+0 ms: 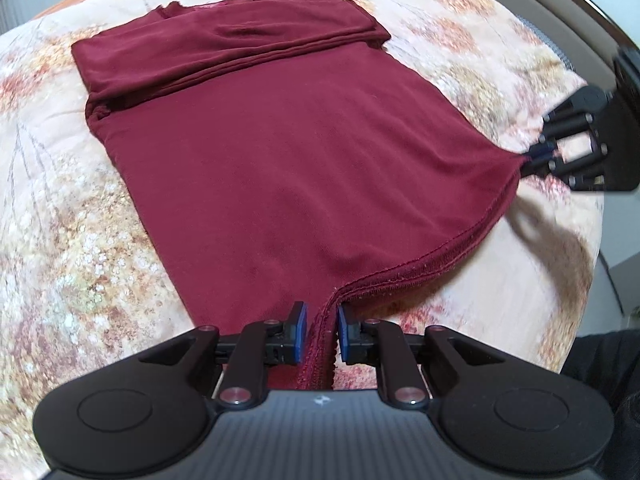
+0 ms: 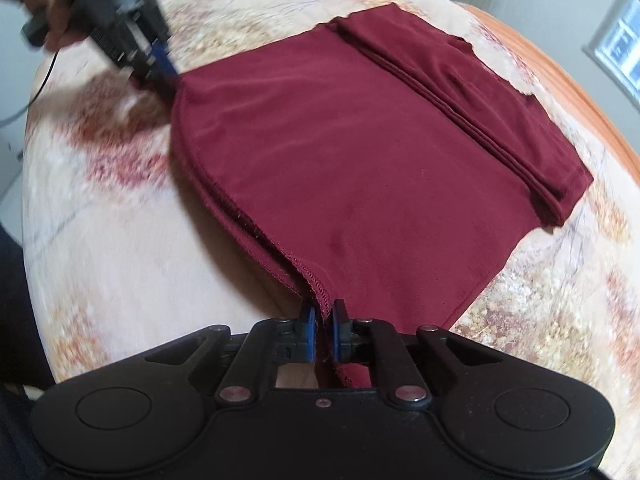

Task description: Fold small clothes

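My dark red shirt (image 1: pixel 288 160) lies spread flat on the bed. Its far end is folded over into a thick band. The near hem is lifted off the bed at both corners and sags between them.

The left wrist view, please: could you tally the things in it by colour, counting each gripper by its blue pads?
Dark red: 1, the garment.
Blue-padded: 2, the left gripper and the right gripper, each shut on the garment's hem.
Floral beige: 1, the bedspread.
Total: 4
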A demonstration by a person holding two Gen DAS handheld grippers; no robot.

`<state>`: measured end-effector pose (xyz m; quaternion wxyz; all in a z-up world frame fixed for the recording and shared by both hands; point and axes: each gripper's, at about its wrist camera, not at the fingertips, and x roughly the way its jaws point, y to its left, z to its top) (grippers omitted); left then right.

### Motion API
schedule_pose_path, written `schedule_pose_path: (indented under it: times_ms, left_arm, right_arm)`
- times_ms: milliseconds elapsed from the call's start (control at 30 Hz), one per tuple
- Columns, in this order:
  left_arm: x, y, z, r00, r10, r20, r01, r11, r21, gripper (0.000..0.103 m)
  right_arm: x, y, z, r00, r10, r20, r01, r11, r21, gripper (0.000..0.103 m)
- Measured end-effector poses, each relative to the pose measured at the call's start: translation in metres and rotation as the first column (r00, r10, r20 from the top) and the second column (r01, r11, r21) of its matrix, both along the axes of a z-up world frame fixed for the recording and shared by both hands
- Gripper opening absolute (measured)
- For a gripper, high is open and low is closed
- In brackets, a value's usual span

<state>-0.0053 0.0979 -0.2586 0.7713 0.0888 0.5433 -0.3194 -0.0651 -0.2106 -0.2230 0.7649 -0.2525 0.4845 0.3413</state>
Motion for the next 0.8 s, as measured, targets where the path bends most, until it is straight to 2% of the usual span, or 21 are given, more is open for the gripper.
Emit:
schedule_pose_path:
  times_ms: [100, 367, 400, 500, 700, 800]
  left_arm:
    - [-0.005, -0.005, 0.000, 0.999, -0.045, 0.015, 0.045, 0.999, 0.022, 0.022]
    - [-0.015, -0.021, -0.013, 0.991, -0.135, 0.001, 0.134, 0.986, 0.095, 0.022]
    - [-0.015, -0.022, -0.014, 0.991, -0.133, 0.004, 0.132, 0.986, 0.100, 0.018]
    - [-0.009, -0.017, -0.014, 0.997, -0.081, -0.005, 0.081, 0.995, 0.062, 0.013]
    - [0.009, 0.001, -0.001, 0.999, 0.052, -0.016, -0.052, 0.998, -0.031, 0.013]
    - [0.019, 0.007, 0.002, 0.995, 0.102, -0.022, -0.103, 0.993, -0.060, 0.013]
  right_arm:
    - [0.009, -0.001, 0.000, 0.999, -0.024, -0.022, 0.024, 1.000, 0.009, 0.008]
    - [0.021, -0.001, -0.001, 0.999, -0.033, -0.030, 0.033, 0.999, 0.014, 0.008]
    - [0.022, -0.001, -0.001, 0.999, -0.033, -0.033, 0.033, 0.999, 0.013, 0.008]
    - [0.022, 0.000, -0.005, 0.999, -0.029, -0.044, 0.029, 1.000, 0.002, 0.008]
    - [0.016, 0.002, -0.018, 0.999, -0.012, -0.043, 0.011, 0.999, -0.038, 0.012]
    - [0.009, 0.005, -0.022, 1.000, 0.013, -0.017, -0.014, 0.998, -0.062, 0.020]
